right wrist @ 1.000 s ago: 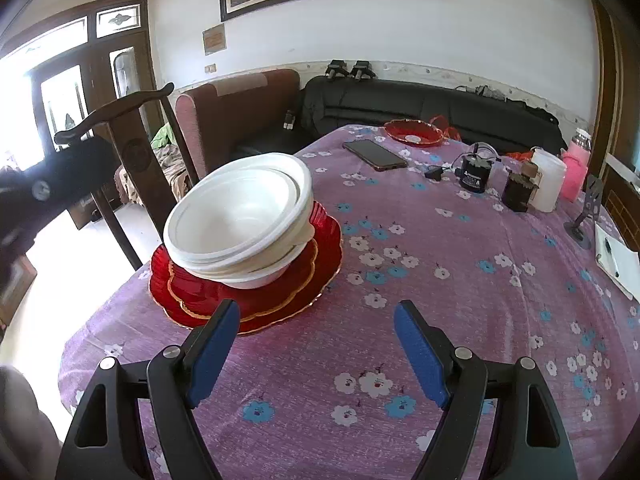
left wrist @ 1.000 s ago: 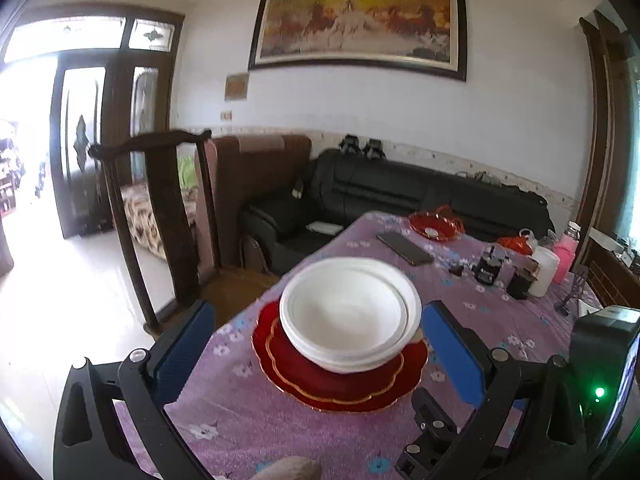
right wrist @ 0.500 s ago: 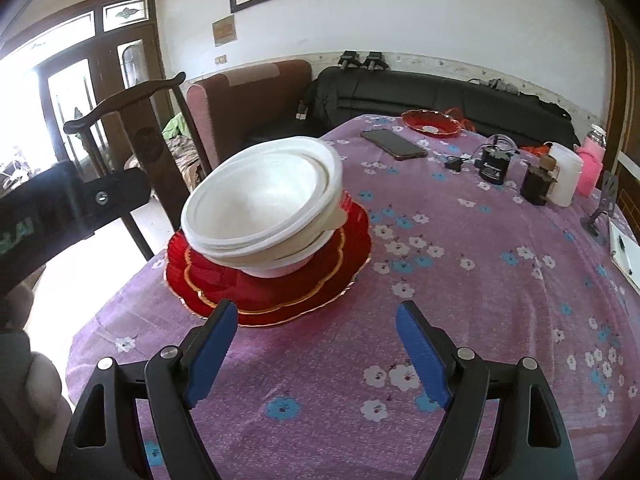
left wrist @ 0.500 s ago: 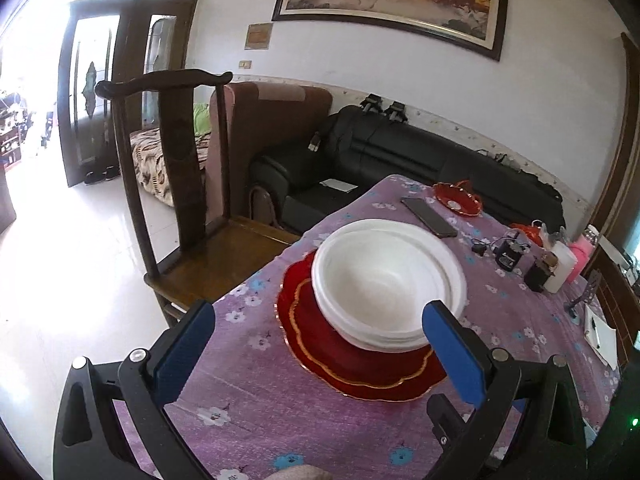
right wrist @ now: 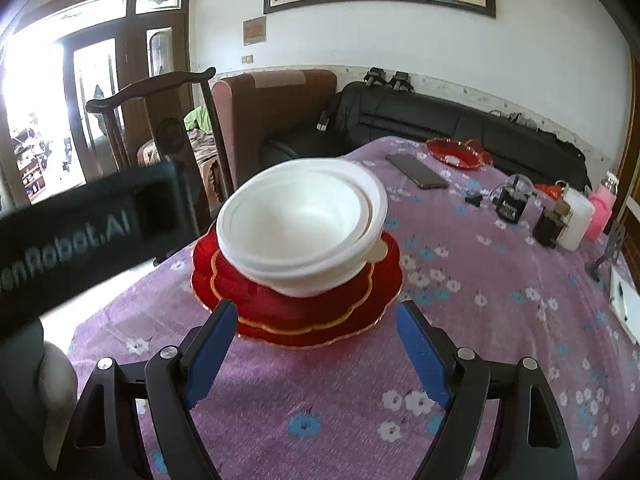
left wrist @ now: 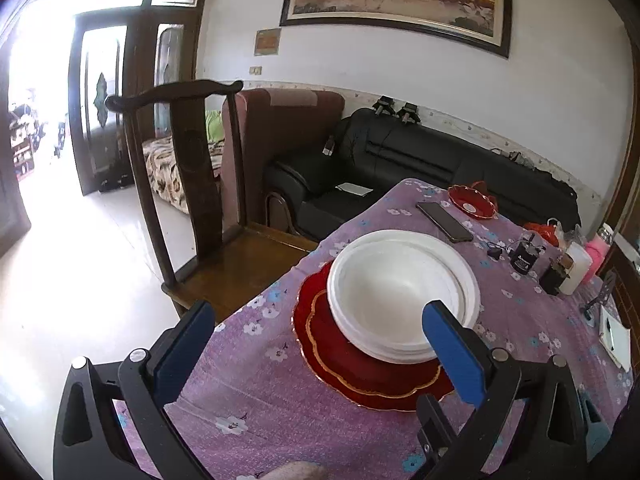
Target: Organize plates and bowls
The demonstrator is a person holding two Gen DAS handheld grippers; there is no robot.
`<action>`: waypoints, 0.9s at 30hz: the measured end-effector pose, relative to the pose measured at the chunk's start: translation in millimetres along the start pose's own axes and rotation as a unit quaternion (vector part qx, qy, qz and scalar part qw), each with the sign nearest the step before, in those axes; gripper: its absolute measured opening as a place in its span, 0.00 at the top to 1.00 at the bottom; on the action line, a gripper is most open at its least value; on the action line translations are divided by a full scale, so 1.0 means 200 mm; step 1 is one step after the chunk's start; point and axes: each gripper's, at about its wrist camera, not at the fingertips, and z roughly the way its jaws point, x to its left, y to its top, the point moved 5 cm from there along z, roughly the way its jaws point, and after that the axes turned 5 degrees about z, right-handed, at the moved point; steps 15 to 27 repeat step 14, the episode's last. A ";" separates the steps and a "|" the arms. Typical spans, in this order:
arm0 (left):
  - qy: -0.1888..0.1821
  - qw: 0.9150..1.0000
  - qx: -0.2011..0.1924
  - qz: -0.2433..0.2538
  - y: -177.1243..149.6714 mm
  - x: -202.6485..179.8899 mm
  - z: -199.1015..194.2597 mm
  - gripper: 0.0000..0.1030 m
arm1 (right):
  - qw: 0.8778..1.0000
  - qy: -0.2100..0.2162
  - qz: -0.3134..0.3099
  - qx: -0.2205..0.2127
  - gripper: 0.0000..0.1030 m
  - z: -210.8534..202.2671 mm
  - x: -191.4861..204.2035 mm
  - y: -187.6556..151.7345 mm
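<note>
bowls on plates | phone behind | chair left

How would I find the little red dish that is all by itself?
Start at the black sofa behind the purple table. At the table's far end, nearest the sofa, beside a dark phone, sits the small red dish. Unlike the red plates nearby, it carries no white bowls.

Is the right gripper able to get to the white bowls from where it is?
Probably yes. The right gripper has its jaws open and empty, and the white bowls sit straight ahead, stacked on the red plates. Only bare tablecloth lies between. The left gripper hangs off to the side, not blocking.
</note>
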 end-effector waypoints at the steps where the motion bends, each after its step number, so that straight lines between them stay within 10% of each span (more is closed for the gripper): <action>1: 0.001 1.000 -0.002 0.005 0.00 -0.02 -0.01 0.00 | 1.000 0.003 0.005 -0.001 0.17 -0.01 -0.01 0.01; 27: -0.006 0.998 -0.030 0.059 0.02 -0.26 -0.17 0.00 | 0.998 0.023 0.053 -0.027 0.16 -0.20 -0.21 0.01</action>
